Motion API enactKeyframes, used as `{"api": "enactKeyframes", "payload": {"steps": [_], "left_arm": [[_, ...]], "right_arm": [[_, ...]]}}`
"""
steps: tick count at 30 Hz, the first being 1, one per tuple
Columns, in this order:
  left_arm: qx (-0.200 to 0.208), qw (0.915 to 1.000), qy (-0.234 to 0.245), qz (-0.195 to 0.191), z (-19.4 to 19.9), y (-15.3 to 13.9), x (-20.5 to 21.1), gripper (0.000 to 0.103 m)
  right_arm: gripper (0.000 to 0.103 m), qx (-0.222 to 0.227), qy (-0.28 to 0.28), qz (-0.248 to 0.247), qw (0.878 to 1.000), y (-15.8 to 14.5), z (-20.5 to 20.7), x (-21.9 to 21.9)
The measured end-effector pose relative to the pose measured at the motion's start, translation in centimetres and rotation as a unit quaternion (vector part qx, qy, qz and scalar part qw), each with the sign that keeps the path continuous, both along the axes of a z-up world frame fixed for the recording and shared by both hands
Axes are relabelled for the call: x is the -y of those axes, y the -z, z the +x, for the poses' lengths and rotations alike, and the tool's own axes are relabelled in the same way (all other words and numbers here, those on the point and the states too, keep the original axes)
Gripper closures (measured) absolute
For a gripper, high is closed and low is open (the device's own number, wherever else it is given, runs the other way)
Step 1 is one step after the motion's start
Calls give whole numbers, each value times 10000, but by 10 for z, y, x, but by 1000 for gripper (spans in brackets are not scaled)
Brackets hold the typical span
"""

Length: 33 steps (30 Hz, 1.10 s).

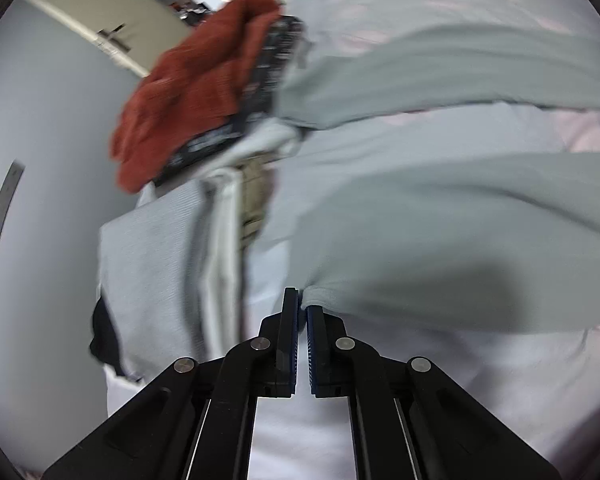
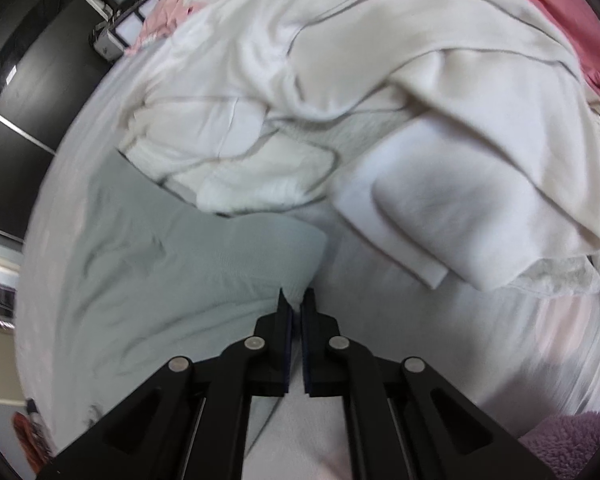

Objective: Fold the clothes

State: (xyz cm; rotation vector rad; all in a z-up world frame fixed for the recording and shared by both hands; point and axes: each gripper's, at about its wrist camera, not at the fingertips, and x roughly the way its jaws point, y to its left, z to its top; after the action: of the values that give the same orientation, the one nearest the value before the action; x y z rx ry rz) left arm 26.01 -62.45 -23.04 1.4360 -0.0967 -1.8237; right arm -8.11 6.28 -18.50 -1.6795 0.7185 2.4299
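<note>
left tongs (image 1: 302,304) clamped on a bunched edge of the pale grey-green garment (image 1: 440,216), fabric pinched between the blue-lined pads right at the tips. garment spread wide over the pale bed sheet (image 1: 500,380), running up and to the right in broad folds, with a dark shadow just right of the pinch. left of it, a stack of other clothes: a light grey ribbed piece (image 1: 148,264), a white folded edge (image 1: 224,216), a strip of khaki fabric (image 1: 254,196), something black (image 1: 104,332) peeking from under the stack. further up, a rust-red knit (image 1: 196,84) heaped against a dark patterned cloth (image 1: 268,72). all blurred, fine detail unreadable.

right tongs (image 2: 298,300) likewise closed, gripping a corner of the same pale grey-green garment (image 2: 188,248), which lies flat to the left of the tips on the bed sheet (image 2: 440,340). beyond the tips, a heap of cream and white laundry (image 2: 340,72) with thin dark seams, draped over a folded white towel (image 2: 440,208). pink bedding (image 2: 560,12) along the top right edge, a fuzzy mauve fabric (image 2: 572,440) at the bottom right corner. dark furniture (image 2: 16,72) at far left, off the bed.
</note>
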Motion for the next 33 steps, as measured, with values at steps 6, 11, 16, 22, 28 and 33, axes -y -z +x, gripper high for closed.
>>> {"api": "enactKeyframes", "payload": {"steps": [6,11,16,22,28,33], "left_arm": [[-46,9993,88,-355,41,-29,-13,99],[132,9989,60,-438,67,-26,-28,99],[136,9989,-178,-406,72,-14,-29,99],[-286,9978,-330,-499,64,-36,-25,99],[-628,9952,-299,-695,40,-72,-13,99],[-552,9947,-250,-834,6,-84,7,99]], "right_arm": [[100,-358,70,75,9993,2,-26,-1],[100,-207,52,79,9997,33,-32,-2],[100,160,101,-172,9997,56,-47,-3],[100,-417,-191,-189,9988,23,-32,-1],[100,-749,-439,-269,9959,0,-44,14],[100,-953,-710,-157,9928,-25,-63,40]]}}
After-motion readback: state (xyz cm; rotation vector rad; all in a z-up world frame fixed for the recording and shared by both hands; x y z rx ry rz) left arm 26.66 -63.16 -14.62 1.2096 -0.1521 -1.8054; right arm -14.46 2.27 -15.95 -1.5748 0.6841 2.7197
